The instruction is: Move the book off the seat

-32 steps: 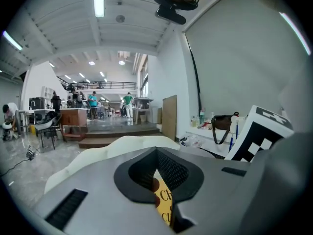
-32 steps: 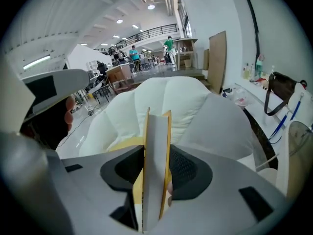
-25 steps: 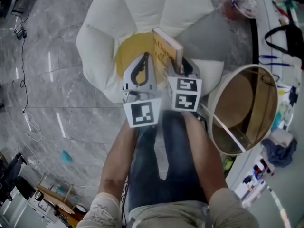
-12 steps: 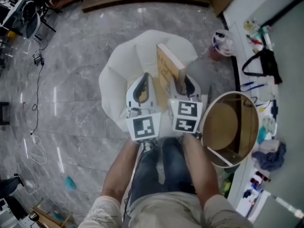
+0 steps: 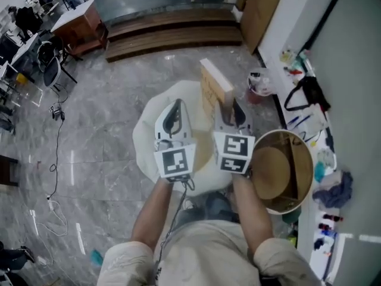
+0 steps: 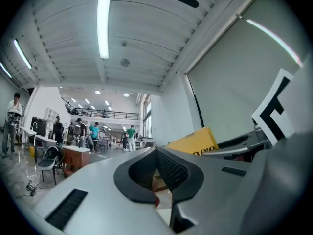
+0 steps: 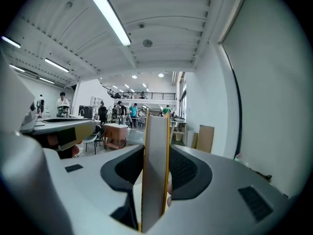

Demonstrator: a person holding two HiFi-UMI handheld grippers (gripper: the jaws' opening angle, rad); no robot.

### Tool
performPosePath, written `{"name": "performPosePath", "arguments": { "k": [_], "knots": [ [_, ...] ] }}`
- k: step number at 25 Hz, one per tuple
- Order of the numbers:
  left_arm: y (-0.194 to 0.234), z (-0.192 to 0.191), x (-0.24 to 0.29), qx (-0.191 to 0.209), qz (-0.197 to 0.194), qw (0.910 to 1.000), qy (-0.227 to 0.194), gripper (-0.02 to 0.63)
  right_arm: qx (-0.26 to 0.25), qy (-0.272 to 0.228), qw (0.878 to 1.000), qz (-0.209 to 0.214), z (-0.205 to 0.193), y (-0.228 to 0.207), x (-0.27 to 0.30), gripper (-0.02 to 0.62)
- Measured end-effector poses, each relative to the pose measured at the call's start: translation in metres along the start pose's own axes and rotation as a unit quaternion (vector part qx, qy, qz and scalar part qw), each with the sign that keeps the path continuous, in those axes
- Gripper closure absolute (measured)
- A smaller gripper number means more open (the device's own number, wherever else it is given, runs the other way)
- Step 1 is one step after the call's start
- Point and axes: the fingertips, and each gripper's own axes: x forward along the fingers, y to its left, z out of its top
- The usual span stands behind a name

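The book [image 5: 215, 91], tan-covered with a yellow jacket, stands on edge in the air, well above the white cushioned seat [image 5: 156, 109]. My right gripper [image 5: 229, 113] is shut on its near lower part. In the right gripper view the book [image 7: 155, 170] shows edge-on between the two padded jaws of the right gripper [image 7: 155, 148]. My left gripper [image 5: 176, 109] hovers beside the book on its left, jaw tips together and nothing in them. The left gripper view shows the left gripper [image 6: 156, 151] with the book's yellow cover [image 6: 193, 143] just to its right.
A round wooden tub-like table [image 5: 280, 171] stands right of the seat. A long counter [image 5: 309, 100] with a black bag and small items runs along the right wall. A red-and-white bin [image 5: 259, 85], a cardboard sheet [image 5: 259, 11] and wooden steps [image 5: 172, 34] lie beyond.
Both grippers have risen together, carrying the book from just over the seat to well above it. The seat now looks smaller and farther below.
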Motion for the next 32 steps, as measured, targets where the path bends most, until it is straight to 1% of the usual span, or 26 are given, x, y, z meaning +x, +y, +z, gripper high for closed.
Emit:
{"name": "performPosePath", "arguments": {
  "k": [3, 8, 11, 17, 23, 27, 32],
  "knots": [
    [-0.003, 0.024, -0.007, 0.012, -0.007, 0.9998, -0.011, 0.604, -0.005, -0.03, 0.999, -0.017, 0.028, -0.008, -0.02, 0.437],
    [-0.006, 0.056, -0.027, 0.026, -0.023, 0.9989, -0.03, 0.604, -0.014, -0.06, 0.998, -0.031, 0.054, 0.0, -0.059, 0.439],
    [-0.013, 0.065, -0.036, 0.034, -0.036, 0.998, -0.04, 0.604, -0.014, -0.075, 0.997, -0.035, 0.063, 0.004, -0.075, 0.439],
    [-0.031, 0.066, -0.053, 0.031, -0.067, 0.9961, -0.048, 0.604, -0.013, -0.077, 0.995, -0.06, 0.062, 0.001, -0.101, 0.439],
    [-0.052, 0.06, -0.061, 0.014, -0.112, 0.9926, -0.046, 0.604, -0.016, -0.062, 0.993, -0.101, 0.052, -0.008, -0.124, 0.439],
    [-0.084, 0.055, -0.059, 0.0, -0.148, 0.9881, -0.042, 0.604, -0.017, -0.042, 0.989, -0.137, 0.037, -0.034, -0.141, 0.439],
    [-0.132, 0.05, -0.056, -0.007, -0.194, 0.9802, -0.04, 0.604, -0.007, -0.033, 0.983, -0.182, 0.025, -0.074, -0.166, 0.439]
  ]
}}
